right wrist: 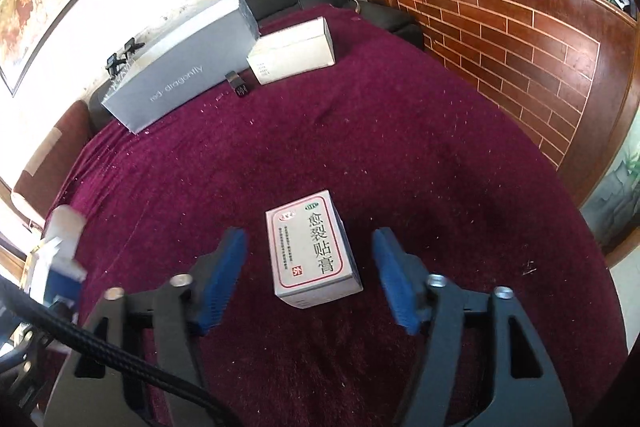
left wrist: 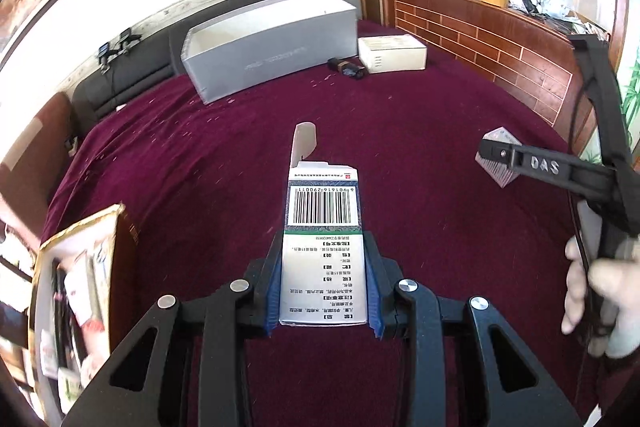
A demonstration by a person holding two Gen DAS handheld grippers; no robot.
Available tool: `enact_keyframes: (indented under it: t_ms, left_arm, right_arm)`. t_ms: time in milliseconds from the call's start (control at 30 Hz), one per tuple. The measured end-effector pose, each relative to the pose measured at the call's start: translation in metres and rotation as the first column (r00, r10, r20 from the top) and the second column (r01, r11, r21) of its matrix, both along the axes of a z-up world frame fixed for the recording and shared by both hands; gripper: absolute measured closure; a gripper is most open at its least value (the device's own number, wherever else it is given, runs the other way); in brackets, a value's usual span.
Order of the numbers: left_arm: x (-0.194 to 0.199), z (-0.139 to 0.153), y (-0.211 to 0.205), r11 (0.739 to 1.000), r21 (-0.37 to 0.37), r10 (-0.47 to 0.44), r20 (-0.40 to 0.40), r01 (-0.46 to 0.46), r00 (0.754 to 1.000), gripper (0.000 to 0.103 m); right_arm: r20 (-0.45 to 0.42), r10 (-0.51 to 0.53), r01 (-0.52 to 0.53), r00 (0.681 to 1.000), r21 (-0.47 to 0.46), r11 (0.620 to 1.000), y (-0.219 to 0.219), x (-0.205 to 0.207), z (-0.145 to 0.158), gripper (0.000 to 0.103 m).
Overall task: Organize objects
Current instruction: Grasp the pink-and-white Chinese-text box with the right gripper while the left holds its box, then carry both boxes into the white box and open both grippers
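Note:
My left gripper (left wrist: pixel 325 283) is shut on a white medicine box (left wrist: pixel 324 227) with a barcode and an open top flap, held above the maroon cloth. My right gripper (right wrist: pixel 310 259) is open, its blue pads on either side of a small grey plaster box (right wrist: pixel 314 249) with red Chinese lettering that lies flat on the cloth. In the left wrist view the right gripper (left wrist: pixel 496 155) shows at the right, over that same box (left wrist: pixel 498 163). The held box shows blurred at the left edge of the right wrist view (right wrist: pixel 60 247).
A large grey open box (left wrist: pixel 272 47) and a white carton (left wrist: pixel 392 53) stand at the far side, with a small dark object (left wrist: pixel 348 67) between them. An open cardboard box (left wrist: pixel 80 291) with packets is at the near left. A brick-pattern wooden panel (right wrist: pixel 520 39) borders the right.

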State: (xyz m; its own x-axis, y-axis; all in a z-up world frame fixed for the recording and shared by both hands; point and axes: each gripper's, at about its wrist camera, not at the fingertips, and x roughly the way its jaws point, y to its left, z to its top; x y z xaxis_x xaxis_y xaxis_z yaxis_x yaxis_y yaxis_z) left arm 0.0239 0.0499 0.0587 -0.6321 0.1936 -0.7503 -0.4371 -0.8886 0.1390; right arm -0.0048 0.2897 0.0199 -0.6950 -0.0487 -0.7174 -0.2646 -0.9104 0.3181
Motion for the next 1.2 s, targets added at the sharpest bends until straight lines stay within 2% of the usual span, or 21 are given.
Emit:
enact_keyframes:
  t_ms: [67,133,300,733,933,1200]
  left_arm:
    - [0.005,0.001,-0.012,1.000,0.009,0.015,-0.001,-0.015,1.000,0.074]
    - [0.010,0.004,-0.025,0.999,0.009,0.033,-0.014,-0.033,0.999,0.074]
    - [0.019,0.008,-0.054,0.997,0.028,0.068,-0.034,-0.067,0.997,0.074]
    - [0.031,0.015,-0.118,0.983,0.136,0.129,-0.021,-0.125,0.991,0.074]
    - [0.038,0.018,-0.145,0.974,0.167,0.158,-0.021,-0.152,0.987,0.074]
    - [0.045,0.018,-0.191,0.957,0.198,0.221,-0.020,-0.213,0.975,0.073]
  right_arm:
    - [0.034,-0.008,0.009,0.999,-0.008,1.000,0.003,-0.004,-0.004,0.066]
    - [0.047,-0.023,0.022,0.999,0.019,1.000,0.001,-0.003,-0.003,0.071]
    - [0.071,-0.012,0.004,0.997,0.111,0.994,-0.017,0.000,0.004,0.071]
    - [0.020,0.133,-0.135,0.991,0.118,0.984,-0.084,0.019,0.055,0.071]
    - [-0.005,0.226,-0.225,0.974,0.103,0.969,-0.130,0.025,0.074,0.071]
    - [-0.017,0.363,-0.361,0.931,0.090,0.928,-0.199,0.028,0.090,0.071]
